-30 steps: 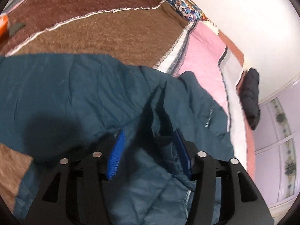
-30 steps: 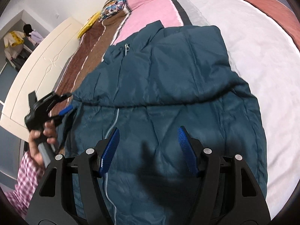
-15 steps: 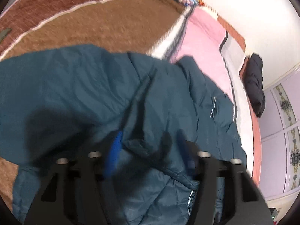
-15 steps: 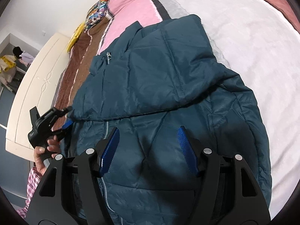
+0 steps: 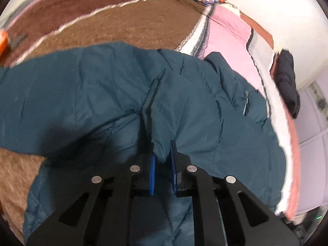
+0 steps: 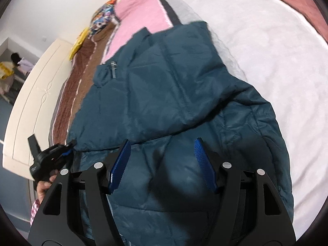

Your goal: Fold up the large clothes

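Bed [image 6: 276, 51] carrying a teal jacket [image 6: 164, 94], long axis lower centre to upper left. Left tongs [image 5: 163, 160] pinch its edge fold at lower centre; right tongs [image 6: 162, 164] gape empty above the body.

The left tool [image 5: 163, 160] has its blue pads drawn close together, pinching a fold of the jacket [image 5: 184, 112] between them. The right tool [image 6: 162, 164] hovers with its pads spread wide, gripping nothing.
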`<state>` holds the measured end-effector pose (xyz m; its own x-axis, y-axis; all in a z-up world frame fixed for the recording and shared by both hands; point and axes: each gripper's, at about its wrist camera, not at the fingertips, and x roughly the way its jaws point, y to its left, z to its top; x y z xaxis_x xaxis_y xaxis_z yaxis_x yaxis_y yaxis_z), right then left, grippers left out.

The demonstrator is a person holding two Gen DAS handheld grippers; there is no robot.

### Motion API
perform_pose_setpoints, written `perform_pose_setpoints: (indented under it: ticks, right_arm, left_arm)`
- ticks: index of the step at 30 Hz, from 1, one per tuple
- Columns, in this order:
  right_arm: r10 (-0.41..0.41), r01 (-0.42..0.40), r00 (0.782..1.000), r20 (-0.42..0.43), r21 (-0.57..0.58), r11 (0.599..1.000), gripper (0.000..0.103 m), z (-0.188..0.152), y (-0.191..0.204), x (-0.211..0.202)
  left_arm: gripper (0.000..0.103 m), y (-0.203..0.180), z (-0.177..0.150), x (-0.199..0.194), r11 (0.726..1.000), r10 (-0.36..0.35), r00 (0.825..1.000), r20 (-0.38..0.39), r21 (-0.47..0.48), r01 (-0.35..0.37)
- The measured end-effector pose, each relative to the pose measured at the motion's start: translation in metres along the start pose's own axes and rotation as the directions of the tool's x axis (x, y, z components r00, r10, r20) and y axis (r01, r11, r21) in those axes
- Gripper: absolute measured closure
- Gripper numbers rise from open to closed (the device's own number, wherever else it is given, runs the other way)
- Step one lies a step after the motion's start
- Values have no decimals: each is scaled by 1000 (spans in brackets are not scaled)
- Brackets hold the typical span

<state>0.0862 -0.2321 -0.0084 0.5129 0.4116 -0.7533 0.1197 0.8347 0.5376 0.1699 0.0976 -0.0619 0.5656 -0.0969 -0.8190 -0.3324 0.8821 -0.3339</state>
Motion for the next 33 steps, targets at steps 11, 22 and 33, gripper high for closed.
perform_pose_setpoints:
  ticks: [11, 22, 33]
  right_arm:
    - [-22, 19, 1000, -18, -155, 988, 38, -28, 53, -6]
    - [-23, -2, 997, -70, -332, 943, 38, -83, 106, 1]
    - [-97, 61, 992, -75, -386, 920, 38, -107, 121, 9]
  left_arm:
    - [37, 17, -12, -56, 1000, 4, 996, 85, -10, -3]
    - [36, 119, -71, -111, 985, 77, 994, 81, -160, -63]
    - [36, 232, -68, -126, 891, 178, 977, 122, -442, -107]
